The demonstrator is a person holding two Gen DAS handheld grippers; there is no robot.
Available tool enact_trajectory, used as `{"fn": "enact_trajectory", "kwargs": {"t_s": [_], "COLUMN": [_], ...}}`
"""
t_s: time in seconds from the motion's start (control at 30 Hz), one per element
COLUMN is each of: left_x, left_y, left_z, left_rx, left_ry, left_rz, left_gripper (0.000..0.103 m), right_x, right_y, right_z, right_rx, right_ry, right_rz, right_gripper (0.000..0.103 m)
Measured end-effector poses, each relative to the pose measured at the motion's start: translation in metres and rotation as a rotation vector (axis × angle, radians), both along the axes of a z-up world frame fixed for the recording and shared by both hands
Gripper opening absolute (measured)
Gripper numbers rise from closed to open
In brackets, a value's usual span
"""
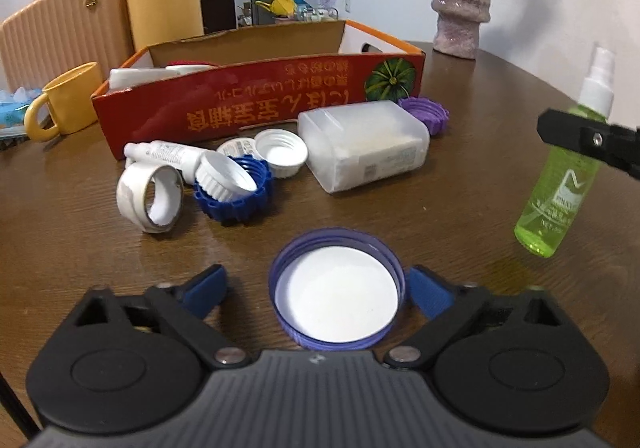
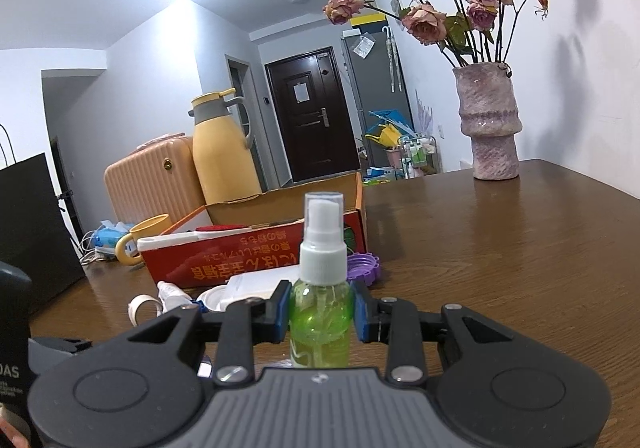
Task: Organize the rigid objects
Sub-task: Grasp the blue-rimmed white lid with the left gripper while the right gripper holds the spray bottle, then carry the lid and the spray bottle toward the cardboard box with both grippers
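Left claw (image 1: 316, 290) wide, straddling lid (image 1: 337, 290) on bench (image 1: 460, 215) for pickup | right claw (image 2: 321, 312) clamps spray bottle (image 2: 322, 288) upright, ready for boxing.

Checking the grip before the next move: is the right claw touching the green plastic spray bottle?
Touching. In the right wrist view both blue pads of the right claw press against the sides of the green plastic spray bottle, no gap either side.

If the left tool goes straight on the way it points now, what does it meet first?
Probably the purple lid, lying open side up between the pads of the left tool, which do not grip it yet. Depth is unclear.
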State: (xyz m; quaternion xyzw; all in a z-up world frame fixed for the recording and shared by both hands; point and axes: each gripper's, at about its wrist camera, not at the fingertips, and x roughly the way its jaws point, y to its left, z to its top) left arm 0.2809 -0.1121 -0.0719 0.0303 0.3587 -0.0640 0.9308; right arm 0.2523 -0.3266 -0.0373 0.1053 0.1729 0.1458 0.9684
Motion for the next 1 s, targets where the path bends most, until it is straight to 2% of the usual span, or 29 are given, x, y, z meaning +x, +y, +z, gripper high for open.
{"fn": "enact_trajectory", "kwargs": {"t_s": [0.03,0.07,0.33,0.63,1.0], "left_x": [-0.001,-0.003,-0.009,-0.013,-0.009], "left_y": [0.000,0.000,0.013,0.025,0.053], "left_z": [0.001,0.002,0.014,0.029,0.076], "left_rx": [-0.004,-0.005,-0.070,-0.071,-0.106], "left_ry": [-0.007,-0.017,-0.069,-0.131,-0.270], "left_rz": [-0.005,-0.010,0.017,0.040,0.080], "left_gripper": [0.074,0.067,0.067,0.067,0.067], "right_x": [0.000,0.000,0.001,0.002,0.011], "right_y": [0.000,0.001,0.005,0.014,0.034], "right_z": [0.000,0.000,0.000,0.009,0.036], "right_rx": [0.000,0.000,-0.015,-0.031,-0.041], "right_ry": [-0.001,0.000,0.011,-0.004,-0.050], "right_rz": [0.002,0.004,0.003,-0.008,-0.013], "right_gripper": [0.030,0.030,0.030,0.030,0.030]}}
